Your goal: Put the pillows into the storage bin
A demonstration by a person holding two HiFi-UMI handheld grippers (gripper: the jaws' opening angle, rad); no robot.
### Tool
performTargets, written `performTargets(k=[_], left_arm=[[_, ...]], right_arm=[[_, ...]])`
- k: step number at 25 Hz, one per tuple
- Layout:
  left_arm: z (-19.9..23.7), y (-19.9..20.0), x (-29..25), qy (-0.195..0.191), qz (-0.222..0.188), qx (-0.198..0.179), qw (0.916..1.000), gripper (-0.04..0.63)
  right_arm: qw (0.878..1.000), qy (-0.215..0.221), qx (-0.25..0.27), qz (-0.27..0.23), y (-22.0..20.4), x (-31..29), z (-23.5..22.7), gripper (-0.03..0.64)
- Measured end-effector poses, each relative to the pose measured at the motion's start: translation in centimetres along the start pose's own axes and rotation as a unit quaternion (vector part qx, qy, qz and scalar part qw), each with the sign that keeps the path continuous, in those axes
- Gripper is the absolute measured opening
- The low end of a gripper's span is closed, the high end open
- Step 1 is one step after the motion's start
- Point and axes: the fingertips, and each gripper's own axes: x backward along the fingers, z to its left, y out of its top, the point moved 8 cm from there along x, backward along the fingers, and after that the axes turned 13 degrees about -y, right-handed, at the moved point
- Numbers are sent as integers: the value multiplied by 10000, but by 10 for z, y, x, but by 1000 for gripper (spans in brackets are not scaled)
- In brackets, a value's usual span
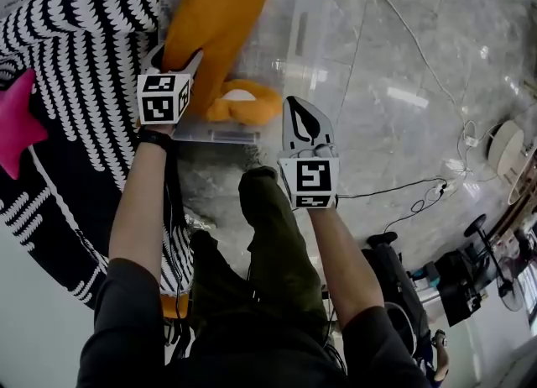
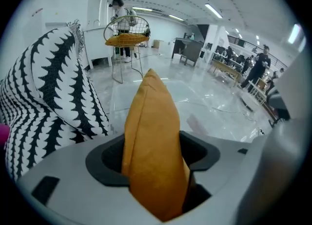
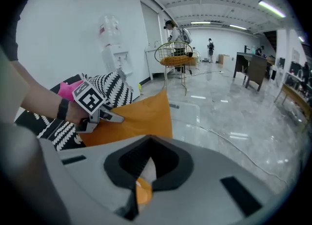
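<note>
Pillow (image 2: pixel 151 131) fills left gripper (image 2: pixel 158 185) gap, grip unclear; clear bin (image 1: pixel 298 38) faint.

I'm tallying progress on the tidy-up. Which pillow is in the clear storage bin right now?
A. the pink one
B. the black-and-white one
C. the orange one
C: the orange pillow stands inside the clear bin, while the black-and-white pillow and the pink pillow lie outside it at the left.

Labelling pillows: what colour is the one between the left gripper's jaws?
Plain mustard-orange pillow; clearest in the left gripper view.
</note>
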Motion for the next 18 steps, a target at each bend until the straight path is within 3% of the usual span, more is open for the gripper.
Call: performTargets(k=[4, 13, 18], left_arm=[[-5, 3, 22, -15, -82, -3, 10000, 338], [-17, 21, 105, 220, 55, 68, 9997, 361], [-2, 60, 174, 585, -268, 27, 9979, 380]], right_arm=[[10000, 22, -21, -2, 12, 10, 5, 0], [9989, 116, 117, -444, 86, 31, 1, 0], [9960, 243, 359, -786, 138, 43, 12, 0]])
